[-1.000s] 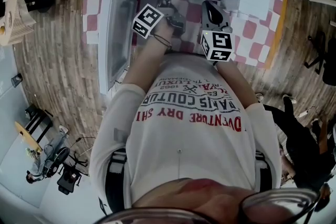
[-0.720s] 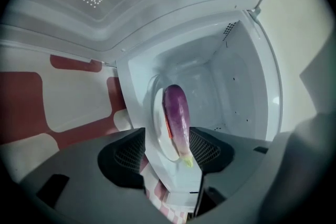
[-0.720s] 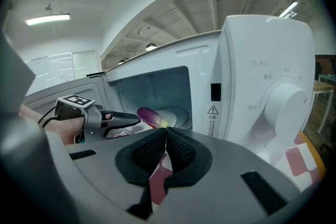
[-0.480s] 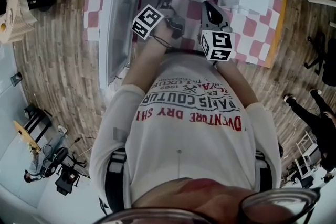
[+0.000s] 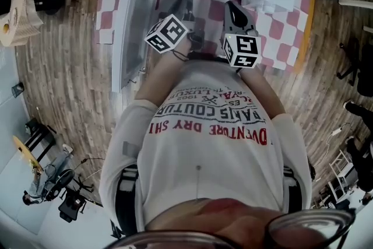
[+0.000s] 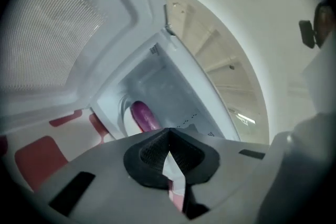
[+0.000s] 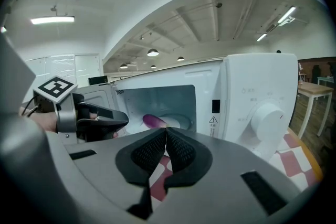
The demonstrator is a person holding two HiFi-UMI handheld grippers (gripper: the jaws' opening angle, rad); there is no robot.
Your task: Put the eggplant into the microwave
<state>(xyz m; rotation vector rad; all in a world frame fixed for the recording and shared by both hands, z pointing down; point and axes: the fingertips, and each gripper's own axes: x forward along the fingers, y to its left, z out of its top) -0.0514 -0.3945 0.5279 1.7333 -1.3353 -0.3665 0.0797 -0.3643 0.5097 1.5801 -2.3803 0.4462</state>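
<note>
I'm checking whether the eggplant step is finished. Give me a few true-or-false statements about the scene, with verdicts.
1. The eggplant lies inside the microwave. True.
2. The microwave door is shut. False: it stands open.
3. The left gripper holds the eggplant. False: its jaws have just closed, with nothing between them.
4. The right gripper is shut and empty. True.

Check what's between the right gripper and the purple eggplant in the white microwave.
Nothing: right gripper view shows a bare stretch from right gripper to purple eggplant; left gripper sits aside.
</note>
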